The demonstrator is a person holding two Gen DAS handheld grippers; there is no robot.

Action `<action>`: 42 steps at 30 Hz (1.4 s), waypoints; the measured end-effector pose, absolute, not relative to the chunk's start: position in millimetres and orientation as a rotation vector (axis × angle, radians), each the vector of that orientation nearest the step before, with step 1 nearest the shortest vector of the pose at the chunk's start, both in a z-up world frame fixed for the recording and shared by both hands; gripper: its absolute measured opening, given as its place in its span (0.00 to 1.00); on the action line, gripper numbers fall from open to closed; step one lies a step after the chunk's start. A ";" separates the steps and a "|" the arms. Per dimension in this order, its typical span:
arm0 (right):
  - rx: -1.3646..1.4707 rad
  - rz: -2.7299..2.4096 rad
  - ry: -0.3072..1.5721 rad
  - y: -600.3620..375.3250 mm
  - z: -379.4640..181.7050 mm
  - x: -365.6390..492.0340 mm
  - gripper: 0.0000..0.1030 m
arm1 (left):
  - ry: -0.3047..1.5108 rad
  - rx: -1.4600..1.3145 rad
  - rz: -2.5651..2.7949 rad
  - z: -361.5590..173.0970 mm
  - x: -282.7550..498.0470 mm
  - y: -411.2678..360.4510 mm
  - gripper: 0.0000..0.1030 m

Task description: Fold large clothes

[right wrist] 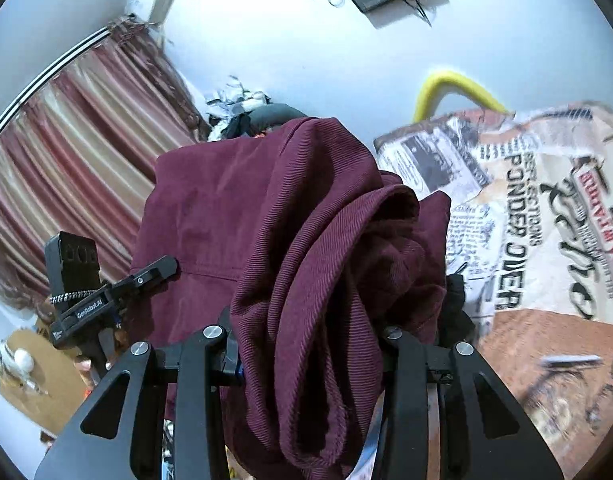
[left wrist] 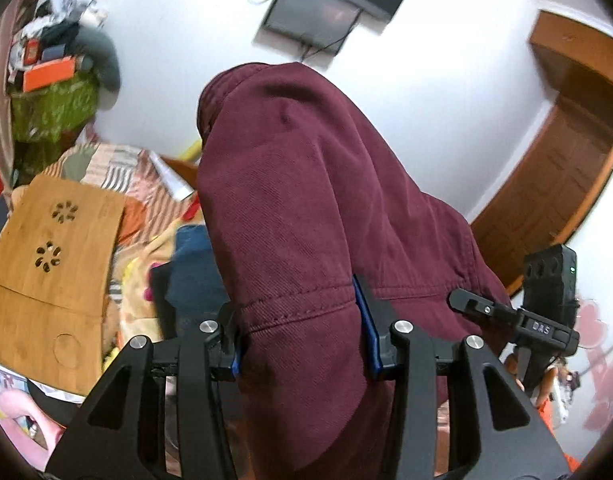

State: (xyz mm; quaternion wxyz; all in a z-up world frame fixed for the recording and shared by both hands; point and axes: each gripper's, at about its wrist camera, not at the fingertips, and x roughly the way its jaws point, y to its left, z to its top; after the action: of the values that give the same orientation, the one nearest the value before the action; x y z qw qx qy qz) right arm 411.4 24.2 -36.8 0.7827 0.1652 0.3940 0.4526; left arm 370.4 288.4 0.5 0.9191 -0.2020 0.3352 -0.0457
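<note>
Maroon garment (left wrist: 306,200) held aloft above the patterned bedspread (right wrist: 526,200), clamped in the left gripper (left wrist: 302,344) and bunched, clamped too, in the right gripper (right wrist: 310,352).

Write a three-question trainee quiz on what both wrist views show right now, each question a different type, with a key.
1. True or false: the maroon garment lies flat and spread out on the bed.
2. Multiple choice: the left gripper is A) open, well clear of the cloth; B) shut on the garment's stitched hem; C) shut on the wooden board.
3. Short answer: what does the right gripper hold?

Key
1. False: it is lifted and drapes over both grippers.
2. B.
3. A bunched fold of the same maroon garment, pinched between its fingers.
</note>
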 end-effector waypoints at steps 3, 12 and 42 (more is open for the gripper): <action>0.363 0.946 0.967 54.1 -92.9 439.6 0.34 | 0.772 -0.430 -0.020 -51.4 404.0 316.8 0.49; 0.266 0.885 1.109 65.6 -148.9 467.0 0.53 | 0.883 -0.546 0.091 -138.2 422.7 357.7 0.74; 0.040 0.829 0.163 -59.4 102.2 137.0 0.57 | 0.137 -0.023 0.140 122.4 78.3 130.1 0.82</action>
State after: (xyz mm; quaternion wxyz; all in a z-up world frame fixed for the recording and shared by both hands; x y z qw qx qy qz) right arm 137.0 -59.4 102.2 0.9119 0.0196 0.0789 0.4023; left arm 78.3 130.1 122.4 0.9951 -0.0114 0.0685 0.0701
